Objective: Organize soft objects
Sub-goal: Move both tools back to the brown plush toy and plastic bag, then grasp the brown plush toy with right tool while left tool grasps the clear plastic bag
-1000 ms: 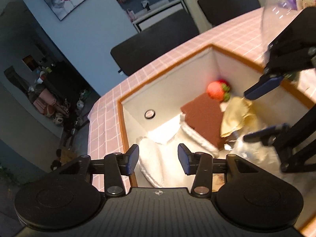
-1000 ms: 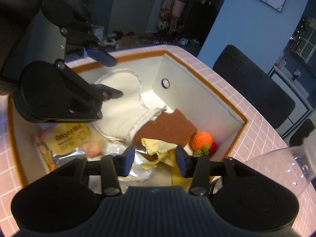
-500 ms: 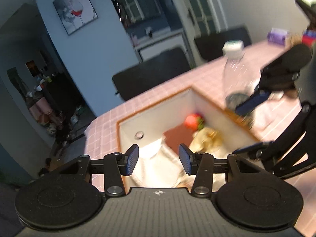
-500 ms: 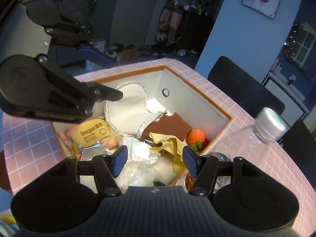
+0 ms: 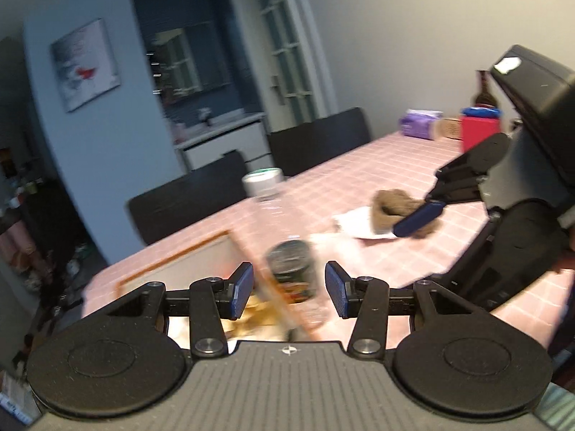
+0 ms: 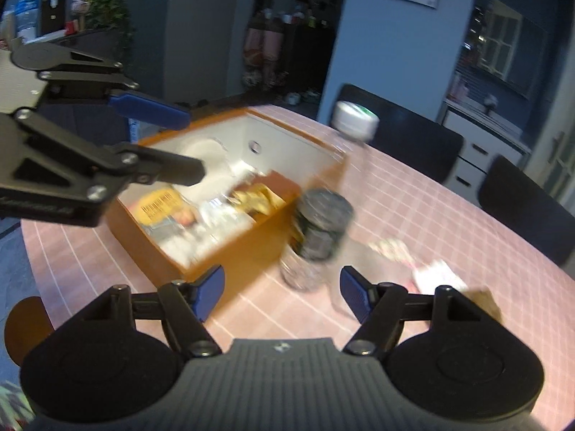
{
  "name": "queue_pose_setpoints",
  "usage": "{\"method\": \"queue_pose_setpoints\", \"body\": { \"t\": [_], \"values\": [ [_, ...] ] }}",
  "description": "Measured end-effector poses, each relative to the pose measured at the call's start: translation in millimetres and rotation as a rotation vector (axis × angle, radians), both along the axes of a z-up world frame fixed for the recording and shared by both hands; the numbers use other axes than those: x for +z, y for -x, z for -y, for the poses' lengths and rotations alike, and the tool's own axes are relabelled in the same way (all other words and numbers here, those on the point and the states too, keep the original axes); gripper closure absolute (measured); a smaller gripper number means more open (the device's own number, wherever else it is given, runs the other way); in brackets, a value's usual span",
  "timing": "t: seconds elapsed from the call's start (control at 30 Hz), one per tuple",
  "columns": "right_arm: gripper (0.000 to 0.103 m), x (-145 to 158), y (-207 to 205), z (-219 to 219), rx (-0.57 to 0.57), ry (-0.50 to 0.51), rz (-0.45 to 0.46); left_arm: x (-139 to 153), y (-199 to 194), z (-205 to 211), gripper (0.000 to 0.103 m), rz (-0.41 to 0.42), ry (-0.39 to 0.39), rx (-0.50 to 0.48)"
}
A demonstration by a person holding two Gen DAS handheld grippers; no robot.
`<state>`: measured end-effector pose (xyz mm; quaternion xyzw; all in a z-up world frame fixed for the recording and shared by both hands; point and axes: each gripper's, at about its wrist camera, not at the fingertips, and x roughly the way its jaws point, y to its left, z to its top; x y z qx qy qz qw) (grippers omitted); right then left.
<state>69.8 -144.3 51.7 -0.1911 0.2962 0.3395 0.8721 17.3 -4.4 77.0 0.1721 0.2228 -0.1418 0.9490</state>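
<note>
We are hovering both spread, empty grippers, left gripper [image 5: 289, 289] and right gripper [image 6: 282, 289], near the box [image 6: 230, 251], presumably lining up for the brown cloth [image 5: 395, 208] lying far right.

Both views motion-blurred; fine texture uncertain.
Desk [image 6: 449, 222]: pink grid-checked covering, matt.
Box [image 6: 230, 251]: tan-orange outer wall, smooth; inner walls white, matt.
Bottle [image 6: 345, 165]: clear, glossy plastic, white cap.
Brown cloth [image 5: 391, 208]: fuzzy, rough pile.
Left hand-held gripper [image 5: 289, 289], right hand-held gripper [image 6: 282, 292]: matt black plastic bodies, blue ribbed pads [image 5: 241, 289], bright metal screw heads.
</note>
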Motion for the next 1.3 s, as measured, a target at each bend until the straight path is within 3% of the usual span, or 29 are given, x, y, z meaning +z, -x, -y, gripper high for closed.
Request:
{"method": "queue_pose_setpoints", "body": {
  "t": [0.2,0.27,0.37,0.57,0.77,0.83,0.9,0.97,1.1,1.3],
  "values": [
    [0.032,-22,-19,58,-0.132,0.005,-0.067,-10,-13,44,0.052,-0.064,0.076,-0.12],
    [0.032,-31,-29,78,-0.172,0.002,-0.106,-18,-20,60,0.061,-0.094,0.083,-0.169],
    [0.032,-44,-40,100,-0.207,0.013,-0.112,-31,-32,85,0.064,-0.104,0.068,-0.212],
    [0.032,-61,-70,139,-0.267,0.019,-0.092,-60,-74,124,0.066,-0.147,0.073,-0.173],
    [0.029,-78,-111,164,-0.34,0.005,-0.149,-79,-114,135,0.065,-0.178,0.078,-0.128],
    [0.018,-83,-126,166,-0.353,0.0,-0.152,-85,-121,135,0.061,-0.183,0.066,-0.088],
    [0.017,-89,-141,166,-0.359,-0.001,-0.153,-91,-126,132,0.049,-0.181,0.061,-0.042],
    [0.013,-95,-154,164,-0.372,0.006,-0.163,-97,-127,128,0.026,-0.163,0.065,0.007],
    [0.012,-106,-171,156,-0.375,0.012,-0.178,-110,-133,123,0.023,-0.146,0.084,0.127],
    [0.013,-119,-183,152,-0.391,0.016,-0.194,-130,-143,129,0.021,-0.147,0.008,0.208]
  ]
}}
